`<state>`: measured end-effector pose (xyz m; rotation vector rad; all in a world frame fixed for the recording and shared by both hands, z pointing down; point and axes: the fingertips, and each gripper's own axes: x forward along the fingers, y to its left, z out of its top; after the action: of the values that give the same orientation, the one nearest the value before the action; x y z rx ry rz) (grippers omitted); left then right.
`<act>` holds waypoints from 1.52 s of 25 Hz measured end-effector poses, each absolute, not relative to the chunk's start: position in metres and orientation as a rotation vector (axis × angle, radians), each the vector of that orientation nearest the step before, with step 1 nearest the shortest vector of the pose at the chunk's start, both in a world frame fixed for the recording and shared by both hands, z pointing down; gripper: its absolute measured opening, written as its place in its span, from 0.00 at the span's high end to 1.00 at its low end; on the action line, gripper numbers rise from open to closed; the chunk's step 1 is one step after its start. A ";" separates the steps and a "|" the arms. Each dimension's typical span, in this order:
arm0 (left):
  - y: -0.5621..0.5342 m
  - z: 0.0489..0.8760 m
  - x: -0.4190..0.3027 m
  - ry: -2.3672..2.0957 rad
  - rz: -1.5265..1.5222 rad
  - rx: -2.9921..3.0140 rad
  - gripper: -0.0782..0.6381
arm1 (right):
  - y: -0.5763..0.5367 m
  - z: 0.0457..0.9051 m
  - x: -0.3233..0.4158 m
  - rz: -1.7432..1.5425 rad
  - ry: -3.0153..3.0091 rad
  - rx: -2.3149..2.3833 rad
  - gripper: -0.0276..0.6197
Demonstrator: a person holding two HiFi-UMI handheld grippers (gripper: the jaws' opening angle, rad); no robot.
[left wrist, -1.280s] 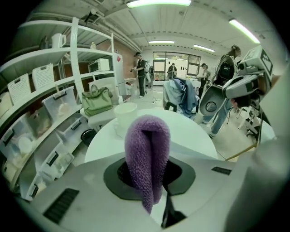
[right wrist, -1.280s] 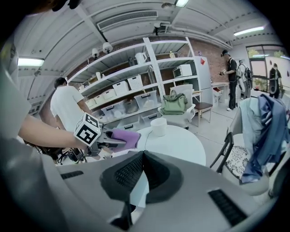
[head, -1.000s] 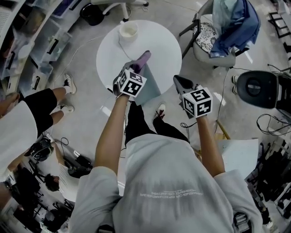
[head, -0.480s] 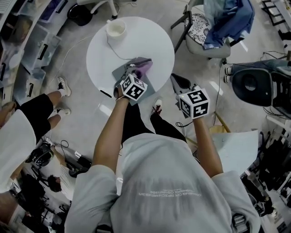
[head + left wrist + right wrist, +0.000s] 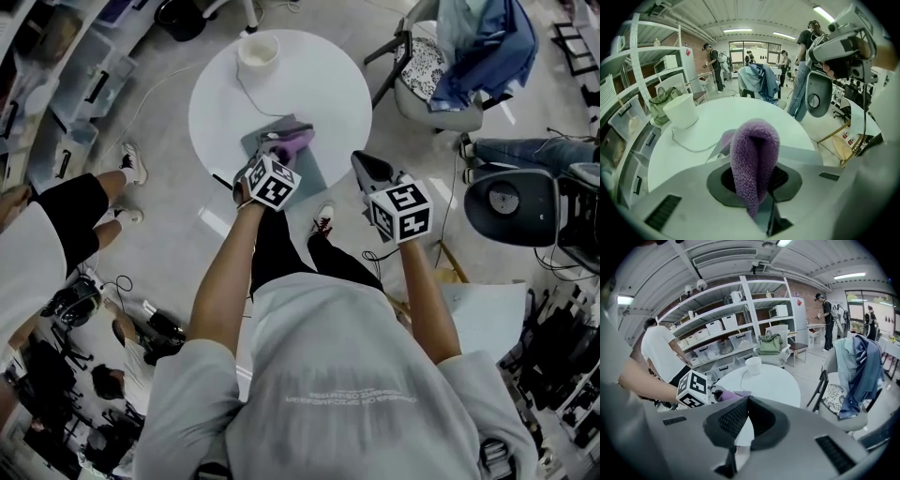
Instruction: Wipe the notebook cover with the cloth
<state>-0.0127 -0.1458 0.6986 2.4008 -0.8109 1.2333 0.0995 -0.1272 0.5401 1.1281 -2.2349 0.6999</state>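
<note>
The grey notebook (image 5: 317, 172) lies on the near part of the round white table (image 5: 319, 80). My left gripper (image 5: 278, 147) is shut on the purple cloth (image 5: 296, 139) and holds it down on the notebook cover. In the left gripper view the cloth (image 5: 753, 157) stands folded between the jaws, with the notebook (image 5: 802, 153) showing behind it. My right gripper (image 5: 362, 162) hovers off the table's right edge, jaws shut and holding nothing. The right gripper view shows its tips (image 5: 745, 400) meeting, with the cloth (image 5: 729, 394) and the left gripper's marker cube (image 5: 693, 389) beyond them.
A white cup (image 5: 259, 52) stands at the table's far side, with a thin cord (image 5: 246, 94) trailing from it. A chair draped with blue clothing (image 5: 478, 52) stands at the right. A person in black shorts (image 5: 66, 220) stands at the left, beside shelves with bins (image 5: 80, 89).
The left gripper has brought the cloth down from a raised tilt onto the notebook cover and drawn it slightly nearer. The right gripper has hardly moved.
</note>
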 end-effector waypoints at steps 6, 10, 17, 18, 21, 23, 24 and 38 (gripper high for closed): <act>-0.133 0.702 -0.034 -0.882 1.217 2.366 0.80 | -0.123 0.542 0.083 0.687 -2.281 1.050 0.96; -0.123 0.702 -0.051 -0.930 1.196 2.336 0.80 | -0.121 0.542 0.073 0.670 -2.291 1.022 0.96; -0.109 0.704 -0.077 -1.005 1.144 2.267 0.80 | -0.114 0.538 0.061 0.666 -2.342 0.975 0.96; -0.108 0.704 -0.079 -1.013 1.141 2.260 0.80 | -0.113 0.538 0.060 0.663 -2.343 0.970 0.96; -0.102 0.704 -0.085 -1.027 1.143 2.242 0.80 | -0.110 0.538 0.061 0.657 -2.335 0.966 0.96; -0.098 0.706 -0.091 -1.029 1.161 2.230 0.80 | -0.107 0.539 0.061 0.656 -2.333 0.969 0.96; -0.096 0.707 -0.094 -1.028 1.170 2.220 0.80 | -0.106 0.539 0.061 0.657 -2.330 0.972 0.96; -0.104 0.665 -0.127 -1.192 1.069 2.141 0.80 | -0.097 0.543 0.065 0.684 -2.312 1.010 0.96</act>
<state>-0.1275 -0.1040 0.6651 2.1411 -1.1920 1.0689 0.0649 -0.0973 0.5426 1.0097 -2.3119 0.6844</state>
